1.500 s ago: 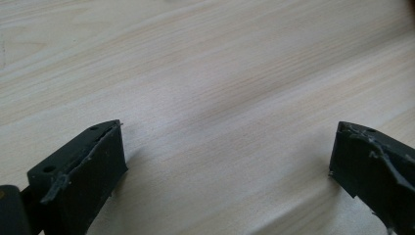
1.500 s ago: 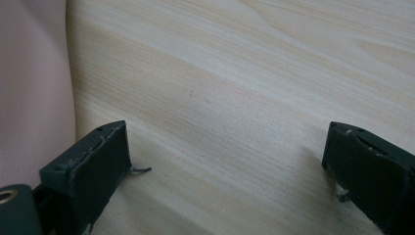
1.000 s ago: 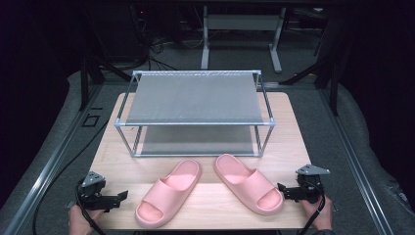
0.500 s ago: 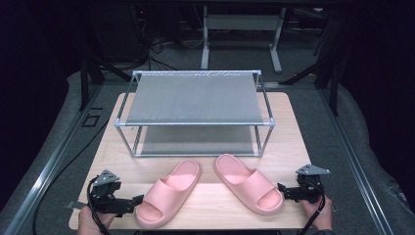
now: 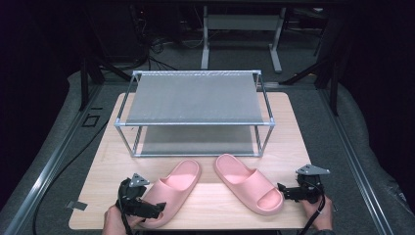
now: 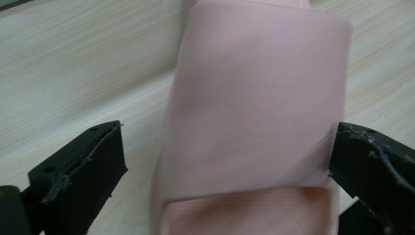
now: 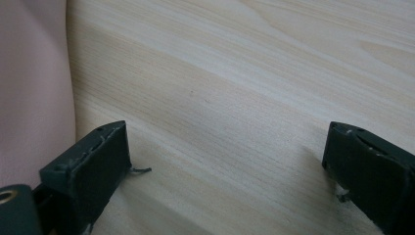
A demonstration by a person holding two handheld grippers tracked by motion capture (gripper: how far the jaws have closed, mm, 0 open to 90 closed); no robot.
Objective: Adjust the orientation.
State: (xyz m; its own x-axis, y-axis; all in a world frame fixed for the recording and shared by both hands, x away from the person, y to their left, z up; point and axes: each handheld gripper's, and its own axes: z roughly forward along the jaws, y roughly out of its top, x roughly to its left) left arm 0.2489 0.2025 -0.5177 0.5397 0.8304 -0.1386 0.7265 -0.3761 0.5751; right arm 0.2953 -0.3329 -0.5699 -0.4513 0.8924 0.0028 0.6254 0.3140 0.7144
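The left slipper [image 5: 171,192] is straddled, not yet clamped, by the wide left gripper [image 5: 149,208]; the right slipper [image 5: 248,183] lies beside it on the tabletop [image 5: 107,152]; the right gripper [image 5: 288,192] is held wide over bare wood; the rack [image 5: 195,98] is judged unfilled.

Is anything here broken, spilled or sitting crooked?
Nothing spilled or broken. The two pink slippers lie splayed rather than parallel: the left slipper and right slipper angle apart toward the person, in front of the metal rack. The left gripper is open around its slipper; the right gripper sits open beside the other.
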